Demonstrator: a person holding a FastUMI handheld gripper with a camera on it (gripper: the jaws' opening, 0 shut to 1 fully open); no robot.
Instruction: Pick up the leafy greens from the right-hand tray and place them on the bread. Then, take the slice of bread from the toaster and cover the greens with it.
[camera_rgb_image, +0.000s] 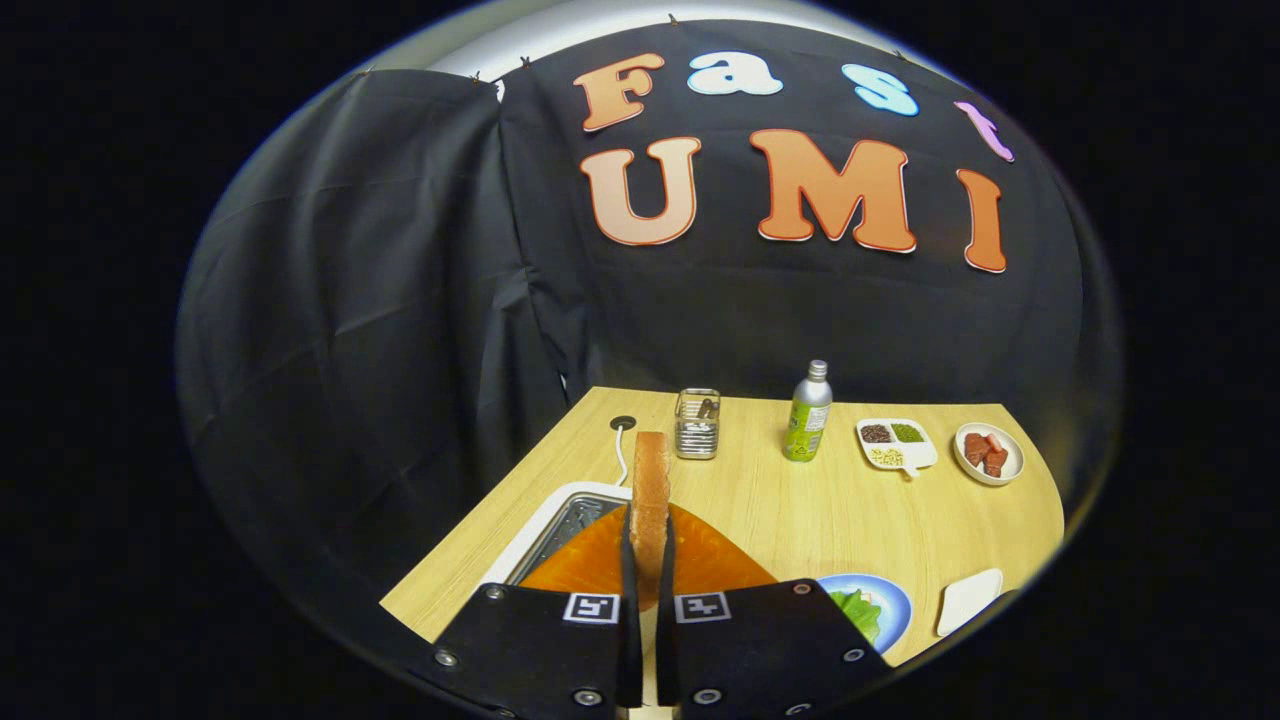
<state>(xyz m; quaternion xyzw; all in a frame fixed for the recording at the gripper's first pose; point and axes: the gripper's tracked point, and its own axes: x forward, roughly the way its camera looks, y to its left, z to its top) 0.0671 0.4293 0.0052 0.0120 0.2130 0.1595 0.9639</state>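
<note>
The wooden table (800, 510) spreads out ahead of me, and I place everything from the toaster (590, 555), the orange-topped box with a metal tray edge lying right under my gripper (648, 560). My two fingers are clamped together on the slice of bread (650, 500), which stands upright on edge above the toaster. Just to the right of the toaster sits the blue plate (885, 600) with the leafy greens (858, 612) on it, and a white tray (968, 600) lies further right. Beyond the toaster stand a clear holder (697, 424) and a green bottle (808, 412); far to its right are a divided dish (897, 445) and a small bowl (989, 453) of reddish pieces.
</note>
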